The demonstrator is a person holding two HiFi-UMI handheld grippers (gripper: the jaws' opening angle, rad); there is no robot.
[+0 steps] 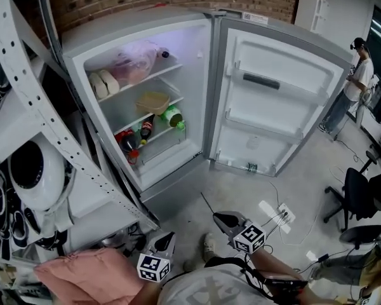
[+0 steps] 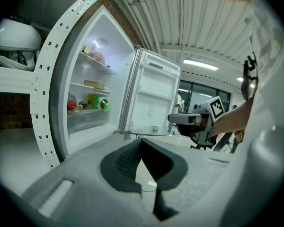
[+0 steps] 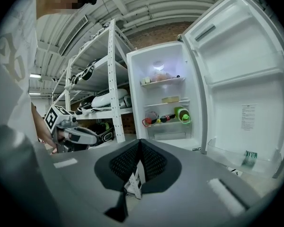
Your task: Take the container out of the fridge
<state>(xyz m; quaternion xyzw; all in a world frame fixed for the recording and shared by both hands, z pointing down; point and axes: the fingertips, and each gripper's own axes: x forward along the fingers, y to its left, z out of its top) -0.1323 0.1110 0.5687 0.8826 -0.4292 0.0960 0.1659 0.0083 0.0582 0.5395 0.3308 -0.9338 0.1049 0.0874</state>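
Observation:
The fridge [image 1: 197, 94] stands open. A shallow tan container [image 1: 153, 101] sits on its middle shelf, also seen in the left gripper view [image 2: 94, 84] and the right gripper view [image 3: 170, 99]. Both grippers hang low by my body, well short of the fridge. My left gripper [image 1: 166, 239] is shut with nothing in it, its jaws meeting at a point [image 2: 142, 142]. My right gripper [image 1: 222, 219] is shut and empty too [image 3: 140, 144]. Each gripper shows in the other's view: the right gripper [image 2: 173, 118], the left gripper [image 3: 93, 137].
A pink bag [image 1: 136, 62] fills the top shelf; a green bottle [image 1: 173, 116] and dark bottles lie below the container. The fridge door [image 1: 279, 100] swings right. A white rack [image 1: 25, 107] stands left. A power strip [image 1: 276, 211], a chair [image 1: 359, 196] and a person [image 1: 359, 81] are right.

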